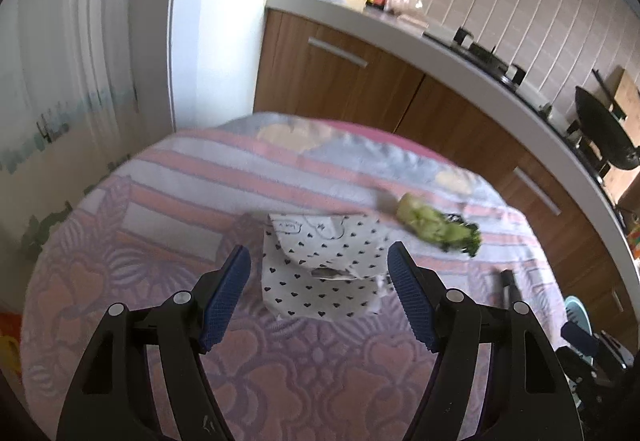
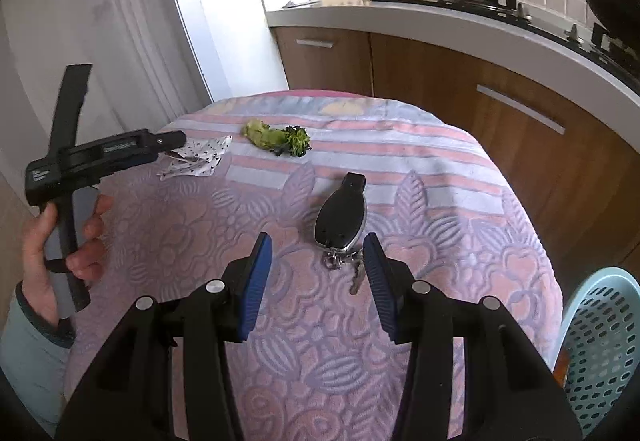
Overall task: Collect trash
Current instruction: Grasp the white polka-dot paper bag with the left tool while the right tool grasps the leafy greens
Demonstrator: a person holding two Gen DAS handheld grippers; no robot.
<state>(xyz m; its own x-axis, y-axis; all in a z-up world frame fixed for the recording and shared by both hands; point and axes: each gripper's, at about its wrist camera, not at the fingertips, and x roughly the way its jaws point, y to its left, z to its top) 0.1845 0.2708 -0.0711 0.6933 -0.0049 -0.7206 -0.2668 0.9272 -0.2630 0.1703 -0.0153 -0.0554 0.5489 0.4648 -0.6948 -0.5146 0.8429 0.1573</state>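
Blue-padded fingers [image 1: 226, 297] of the left gripper [image 1: 319, 295] are seen wide apart in the left wrist view, with nothing held between them. Just ahead of them, in the gap, a white paper wrapper [image 1: 322, 269] printed with small black hearts is laid crumpled on the desk [image 1: 120, 241], which is covered by a pink and lilac flowered cloth. Beyond the wrapper and to its right, a green vegetable scrap [image 1: 438, 227] is seen lying on the striped part of the cloth, apart from the wrapper.

From the right wrist view, the right gripper [image 2: 318, 281] is likewise shown spread open and empty, held low over the desk. A black key fob [image 2: 340, 217] with a ring and a key [image 2: 356, 277] is found just ahead of its fingers, near the right one. Farther off, the vegetable scrap and the wrapper are seen near the far edge, the wrapper partly hidden by the left gripper, which is gripped by a hand [image 2: 64, 241]. A light blue perforated basket [image 2: 600, 345] is seen beside the desk at the lower right. Wooden cabinets [image 2: 440, 73] are seen behind.
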